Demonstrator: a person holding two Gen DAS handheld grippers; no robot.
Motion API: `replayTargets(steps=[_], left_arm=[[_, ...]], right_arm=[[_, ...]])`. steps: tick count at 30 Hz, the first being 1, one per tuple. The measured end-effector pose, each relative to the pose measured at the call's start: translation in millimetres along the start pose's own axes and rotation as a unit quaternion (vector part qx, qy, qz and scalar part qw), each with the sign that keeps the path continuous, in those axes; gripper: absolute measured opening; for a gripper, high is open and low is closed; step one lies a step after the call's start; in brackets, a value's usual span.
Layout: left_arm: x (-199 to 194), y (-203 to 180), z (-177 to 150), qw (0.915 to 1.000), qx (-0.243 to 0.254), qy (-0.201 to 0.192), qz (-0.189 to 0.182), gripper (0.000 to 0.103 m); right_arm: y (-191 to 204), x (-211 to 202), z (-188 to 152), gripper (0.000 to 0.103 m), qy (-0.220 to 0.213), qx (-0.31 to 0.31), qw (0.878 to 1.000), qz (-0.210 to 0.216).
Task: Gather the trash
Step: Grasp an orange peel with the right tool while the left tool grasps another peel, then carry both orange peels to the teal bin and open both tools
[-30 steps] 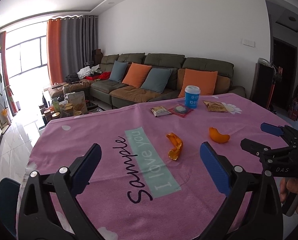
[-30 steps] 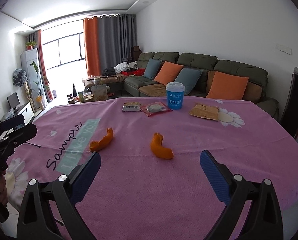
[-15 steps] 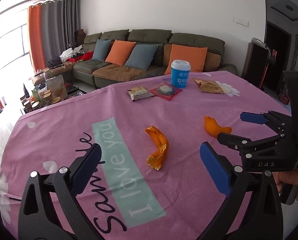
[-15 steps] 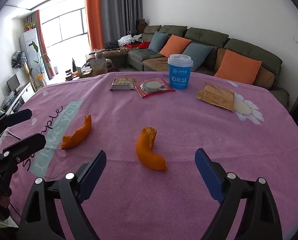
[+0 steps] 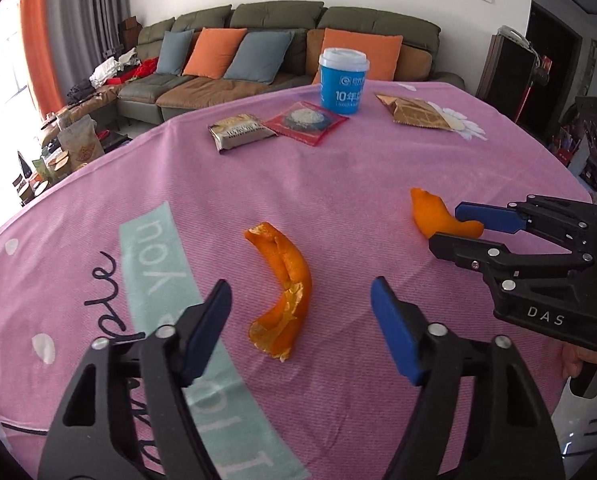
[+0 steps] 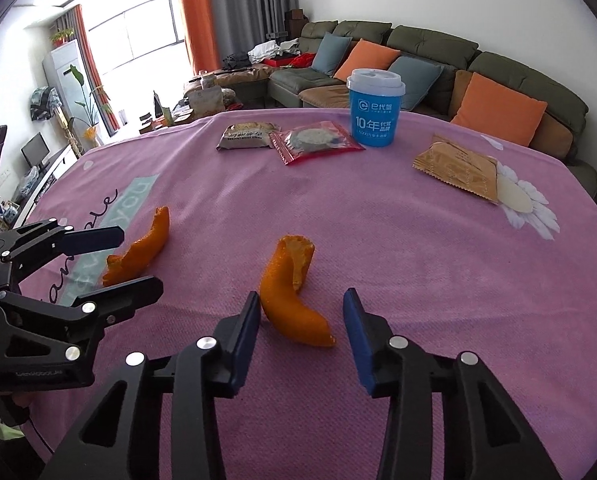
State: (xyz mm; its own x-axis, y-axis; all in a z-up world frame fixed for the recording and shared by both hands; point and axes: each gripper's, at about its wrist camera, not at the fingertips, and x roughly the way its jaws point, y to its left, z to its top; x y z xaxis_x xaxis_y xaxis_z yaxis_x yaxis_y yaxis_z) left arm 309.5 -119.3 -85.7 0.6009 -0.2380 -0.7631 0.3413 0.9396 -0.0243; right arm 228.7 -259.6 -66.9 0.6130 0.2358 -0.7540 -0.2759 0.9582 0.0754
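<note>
While both tongs stand released, each straddles own peel: left tongs [image 5: 300, 320] over long peel [image 5: 284, 290], right tongs [image 6: 300, 320] over short peel [image 6: 292, 290]; axes run fore-aft, so you descend straight.

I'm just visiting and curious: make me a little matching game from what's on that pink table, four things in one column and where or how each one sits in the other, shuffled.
Things:
1. blue cup
2. red packet
3. brown wrapper
4. right peel

Places or states:
A. lies flat partly over a white daisy print
B. lies between the open jaws of the right gripper
C. stands upright with a white lid at the far side
D. lies beside a grey packet

Pairs: 1-C, 2-D, 3-A, 4-B
</note>
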Motion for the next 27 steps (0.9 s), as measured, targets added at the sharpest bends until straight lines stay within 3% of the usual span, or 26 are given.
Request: replayTargets(steps=[6,9,19,27], left_arm=[[9.0,1.8,1.1,0.9997,-0.011,0.010,-0.020,0.041],[9.3,9.1,0.8,0.9992,-0.026,0.008,-0.031,0.018],[-0.1,12.9,-4.3,0.9983,-0.035,-0.003,-0.047,0.012],[-35.4,23.4,-12.5,0.9967,-0.050,-0.044,-0.046,0.011]], right_arm=[[0.7,1.9,0.1,0.023,0.003,-0.004,1.000,0.014],[1.8,0.3,-1.4,0.014,0.002,-0.005,1.000,0.019],[8.6,-10.8,-4.5,0.012,-0.014,0.001,0.999,0.030],[23.2,-28.3,-2.0,0.012,-0.035,-0.003,0.998,0.042]])
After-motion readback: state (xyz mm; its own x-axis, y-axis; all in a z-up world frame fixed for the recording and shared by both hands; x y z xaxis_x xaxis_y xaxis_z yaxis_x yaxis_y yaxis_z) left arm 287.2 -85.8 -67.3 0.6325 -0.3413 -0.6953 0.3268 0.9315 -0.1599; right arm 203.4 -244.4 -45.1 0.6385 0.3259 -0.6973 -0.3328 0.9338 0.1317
